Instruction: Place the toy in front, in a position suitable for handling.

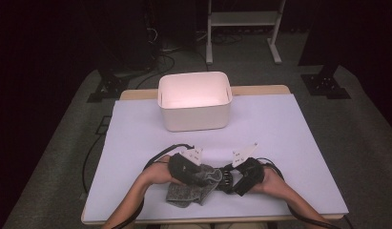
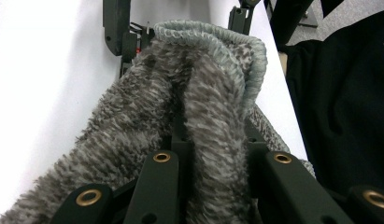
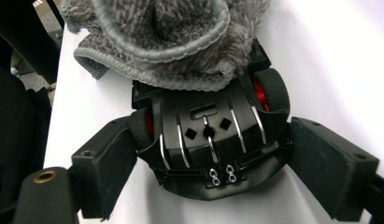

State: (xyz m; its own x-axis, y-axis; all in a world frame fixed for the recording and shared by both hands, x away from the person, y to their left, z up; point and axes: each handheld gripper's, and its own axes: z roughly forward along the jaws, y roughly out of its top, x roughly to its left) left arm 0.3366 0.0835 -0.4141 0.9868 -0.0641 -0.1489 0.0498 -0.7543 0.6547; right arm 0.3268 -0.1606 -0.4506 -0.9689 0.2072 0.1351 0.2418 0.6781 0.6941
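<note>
- Near the tabletop's front edge, left claw pinches a grey fuzzy cloth.
- Right claw spread around a black toy car, cloth draped over it.

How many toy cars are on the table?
1. The black toy car sits between the right gripper jaws, partly under the grey towel; more could hide beneath it.

A white bin stands at the upper middle of the table, well apart from the hands. In the lower middle of the frame, the left claw and right claw meet over a crumpled grey cloth, each touching it. Forearms enter from the bottom edge.
</note>
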